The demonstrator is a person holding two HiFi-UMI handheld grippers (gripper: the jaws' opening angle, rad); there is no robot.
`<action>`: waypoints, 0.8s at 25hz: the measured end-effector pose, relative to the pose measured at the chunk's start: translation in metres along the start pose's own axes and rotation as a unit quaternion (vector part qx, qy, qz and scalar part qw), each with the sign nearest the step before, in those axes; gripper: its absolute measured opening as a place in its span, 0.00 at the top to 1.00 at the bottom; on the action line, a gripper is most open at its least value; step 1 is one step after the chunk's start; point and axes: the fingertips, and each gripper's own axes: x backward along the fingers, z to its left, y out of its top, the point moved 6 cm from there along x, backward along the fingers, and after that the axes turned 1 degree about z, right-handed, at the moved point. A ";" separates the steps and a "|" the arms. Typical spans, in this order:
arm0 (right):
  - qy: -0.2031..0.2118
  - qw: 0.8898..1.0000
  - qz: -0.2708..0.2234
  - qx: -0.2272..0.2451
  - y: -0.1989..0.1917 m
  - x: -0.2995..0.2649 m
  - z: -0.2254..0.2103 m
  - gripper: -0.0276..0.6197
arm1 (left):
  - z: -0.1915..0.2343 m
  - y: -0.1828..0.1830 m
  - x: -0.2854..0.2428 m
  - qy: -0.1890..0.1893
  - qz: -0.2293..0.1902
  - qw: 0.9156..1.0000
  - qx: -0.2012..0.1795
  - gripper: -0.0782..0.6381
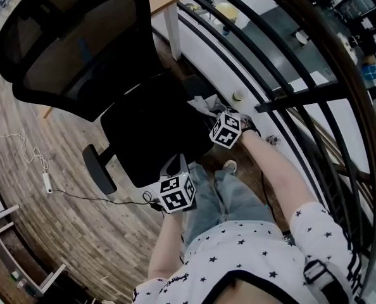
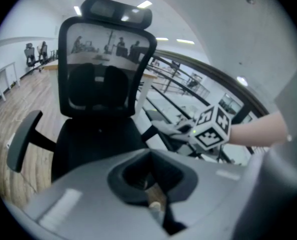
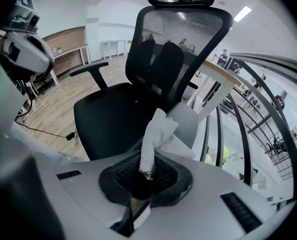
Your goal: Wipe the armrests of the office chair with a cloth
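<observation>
On the wood floor (image 1: 80,227) at the far left lies a thin cable with a small white plug block (image 1: 47,182). Next comes the office chair (image 1: 68,40), black with a mesh back, and its left armrest (image 1: 99,168) stands bare, with nothing touching it. The left gripper (image 1: 174,171) hangs near the front edge of the seat (image 1: 150,132), well apart from that armrest. In the left gripper view its jaws are drawn together with nothing between them. Further right, the cloth (image 3: 158,134), a crumpled white rag, is pinched at its lower end by the right gripper (image 3: 143,178). It rises from the jaws and its loose upper part spreads against the pad of the right armrest (image 3: 191,126). From the head view the rag (image 1: 204,104) sits at that armrest, just ahead of the right gripper's marker cube (image 1: 226,130). Whether the rag presses flat on the pad or only brushes it cannot be told. Past the person's right arm, a dark metal railing (image 1: 283,75) curves along the right side.
</observation>
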 end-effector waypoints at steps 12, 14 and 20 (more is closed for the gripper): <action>0.009 1.000 0.000 0.013 -0.016 0.013 0.024 0.91 | -0.022 -0.019 0.010 0.000 -0.004 1.000 0.000 0.88; 0.011 1.000 0.001 0.015 -0.019 0.015 0.028 0.91 | -0.026 -0.022 0.012 0.000 -0.005 1.000 0.000 0.88; 0.020 0.999 0.003 0.029 -0.025 0.020 0.040 0.91 | -0.033 -0.028 0.017 0.005 -0.012 1.000 0.004 0.88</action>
